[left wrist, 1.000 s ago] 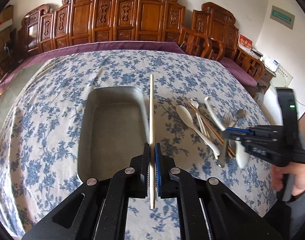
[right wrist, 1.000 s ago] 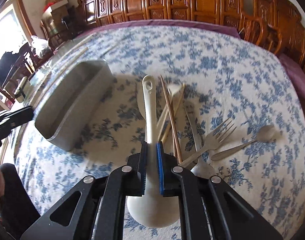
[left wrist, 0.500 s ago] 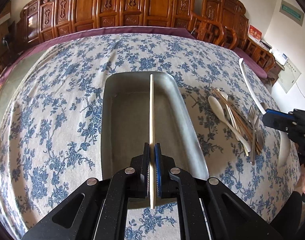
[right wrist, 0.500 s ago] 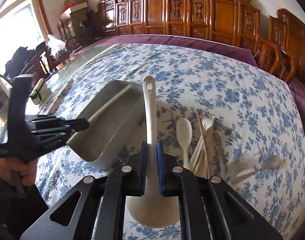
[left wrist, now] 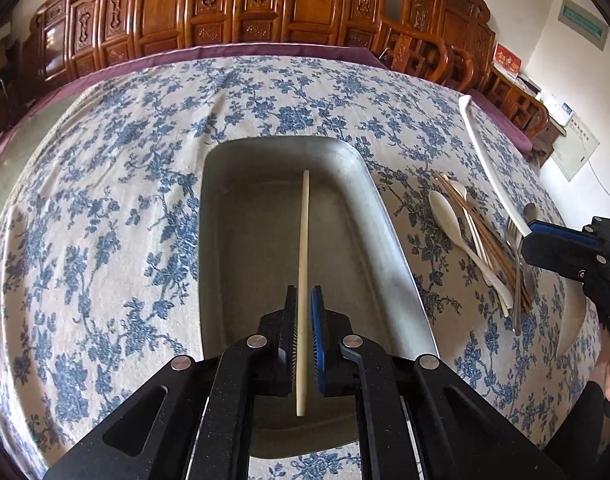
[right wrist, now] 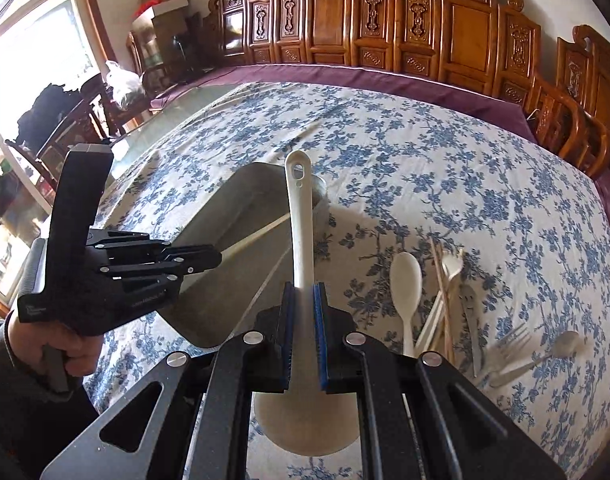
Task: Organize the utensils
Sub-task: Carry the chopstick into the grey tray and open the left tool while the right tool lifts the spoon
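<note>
Behind floral tablecloth [left wrist: 153, 184]: carved wooden chairs [left wrist: 265, 4].

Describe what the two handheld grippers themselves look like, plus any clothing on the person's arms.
Both the left gripper and the right gripper are speckled black plastic with round silver screw heads and blue ribbed pads lining the jaws. The left one has a tall black handle. A dark sleeve covers the left wrist.
</note>
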`<state>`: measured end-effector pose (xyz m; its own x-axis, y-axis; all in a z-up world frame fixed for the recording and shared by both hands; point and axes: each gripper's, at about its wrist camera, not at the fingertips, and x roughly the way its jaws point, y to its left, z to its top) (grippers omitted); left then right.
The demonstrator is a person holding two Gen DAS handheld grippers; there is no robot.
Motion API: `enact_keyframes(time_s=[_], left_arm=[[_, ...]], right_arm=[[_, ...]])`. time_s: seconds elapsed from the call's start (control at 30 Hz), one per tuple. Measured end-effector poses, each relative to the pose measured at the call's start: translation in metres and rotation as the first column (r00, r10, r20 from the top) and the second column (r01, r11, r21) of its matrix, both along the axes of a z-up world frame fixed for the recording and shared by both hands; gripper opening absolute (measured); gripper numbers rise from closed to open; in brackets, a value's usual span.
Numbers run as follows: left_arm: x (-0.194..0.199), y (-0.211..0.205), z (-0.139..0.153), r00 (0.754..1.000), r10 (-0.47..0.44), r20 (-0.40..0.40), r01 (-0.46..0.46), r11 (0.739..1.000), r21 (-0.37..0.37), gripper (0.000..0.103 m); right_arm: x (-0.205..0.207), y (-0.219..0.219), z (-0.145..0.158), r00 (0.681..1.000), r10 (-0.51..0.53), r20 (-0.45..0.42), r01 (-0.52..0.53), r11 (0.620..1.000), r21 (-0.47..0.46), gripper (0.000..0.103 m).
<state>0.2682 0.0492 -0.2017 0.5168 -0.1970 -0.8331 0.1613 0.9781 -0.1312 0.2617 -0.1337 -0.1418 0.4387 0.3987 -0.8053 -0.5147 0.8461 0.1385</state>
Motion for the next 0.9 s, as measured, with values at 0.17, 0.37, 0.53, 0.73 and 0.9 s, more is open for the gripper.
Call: enact_keyframes(time_s=[0.17,0.37,0.53,0.73,0.9], left_arm=[[-0.003,0.011,0.013,0.999,0.015,0.042,-0.015,1.000,0.012,0.010],[-0.004,0.030,0.029,0.994,0.051,0.096,-0.054,0.998,0.031,0.016],[-0.005,0.048,0.037,0.989,0.088,0.120,-0.092,0.995,0.027,0.018],[-0.002,0.064,0.041,0.984,0.127,0.124,-0.129,0.992,0.009,0.020],[-0.002,0.073,0.042,0.981,0.147,0.127,-0.148,0.989,0.002,0.020]], right_arm=[[0.001,0.019,0.000,1.000,0.014,-0.007,-0.014,1.000,0.014,0.011],[0.006,0.047,-0.002,0.999,0.030,-0.016,-0.029,0.998,0.048,0.011],[0.016,0.067,-0.006,0.999,0.026,-0.025,-0.024,0.997,0.075,0.011],[0.028,0.085,-0.018,0.999,0.010,-0.049,-0.005,0.994,0.106,0.011],[0.034,0.093,-0.035,0.998,-0.003,-0.068,0.009,0.997,0.079,0.011]])
